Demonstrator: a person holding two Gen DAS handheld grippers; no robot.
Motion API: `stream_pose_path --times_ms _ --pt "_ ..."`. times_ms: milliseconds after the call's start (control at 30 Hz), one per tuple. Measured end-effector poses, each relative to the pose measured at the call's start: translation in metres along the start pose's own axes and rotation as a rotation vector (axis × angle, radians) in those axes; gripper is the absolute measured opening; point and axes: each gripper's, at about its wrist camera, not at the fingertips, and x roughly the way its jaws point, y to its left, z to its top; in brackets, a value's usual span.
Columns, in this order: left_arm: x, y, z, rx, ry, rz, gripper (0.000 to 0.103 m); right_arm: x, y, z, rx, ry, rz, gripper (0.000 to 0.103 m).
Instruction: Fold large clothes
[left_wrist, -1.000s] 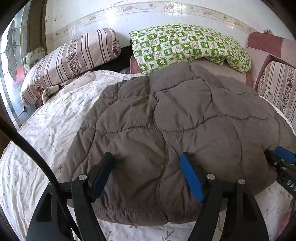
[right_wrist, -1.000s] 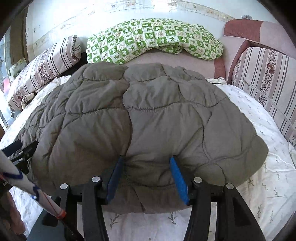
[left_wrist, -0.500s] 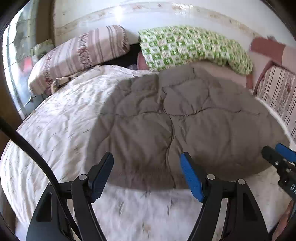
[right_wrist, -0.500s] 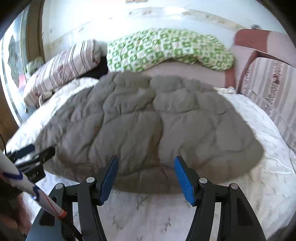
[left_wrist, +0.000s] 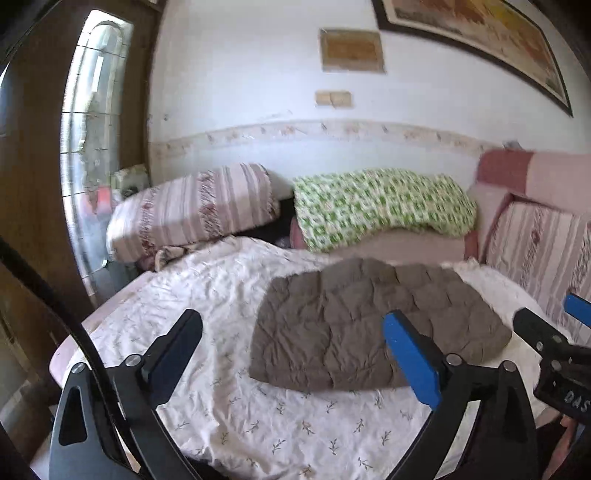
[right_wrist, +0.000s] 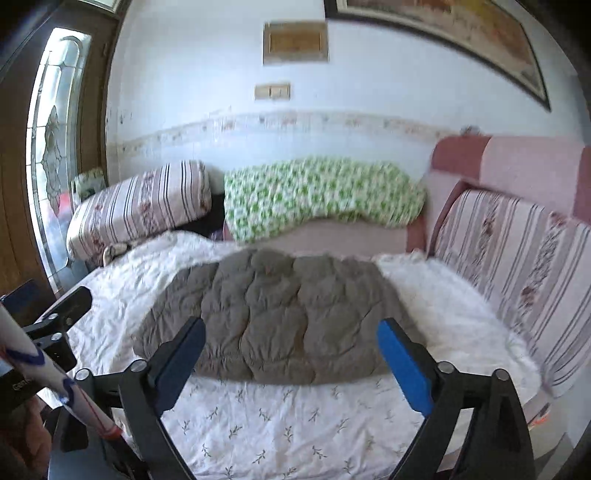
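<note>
A white flowered bedsheet (left_wrist: 229, 413) covered the bed, with a striped pillow (left_wrist: 192, 210) and green checked blanket (left_wrist: 380, 206) against the wall. The folded brown quilted jacket (right_wrist: 273, 317) lay mid-bed, long axis left to right. The left gripper (left_wrist: 291, 354) and right gripper (right_wrist: 291, 358) hung clear of it, angled slightly downward, jaws just spread wide and empty.

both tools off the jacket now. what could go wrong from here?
1. The folded brown quilted jacket is puffy; with the left tool and right tool open, having just opened clear of it, the fold may spring back.
2. It lies on a wrinkled floral sheet; a regrasp could pinch sheet too.
</note>
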Motion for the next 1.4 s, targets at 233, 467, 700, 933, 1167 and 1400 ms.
stream_pose_path --times_ms 233,467,700,933,1167,1400 --pt "0.002 0.006 0.001 0.004 0.046 0.046 0.101 -0.019 0.011 -0.001 -0.054 -0.054 -0.054 0.103" --pt "0.020 -0.007 -0.008 0.081 0.108 0.146 0.101 0.002 0.008 -0.010 -0.051 0.003 -0.056 0.103" --pt "0.043 -0.013 -0.018 0.107 0.205 0.138 0.101 0.023 0.005 -0.019 -0.047 0.053 -0.066 0.103" --pt "0.049 -0.019 -0.026 0.140 0.195 0.147 0.101 0.038 0.009 -0.025 -0.059 0.087 -0.067 0.103" --pt "0.053 -0.021 -0.029 0.142 0.220 0.132 0.101 0.044 0.012 -0.029 -0.064 0.106 -0.064 0.103" --pt "0.056 -0.021 -0.031 0.142 0.241 0.121 0.101 0.043 0.015 -0.029 -0.070 0.104 -0.065 0.103"
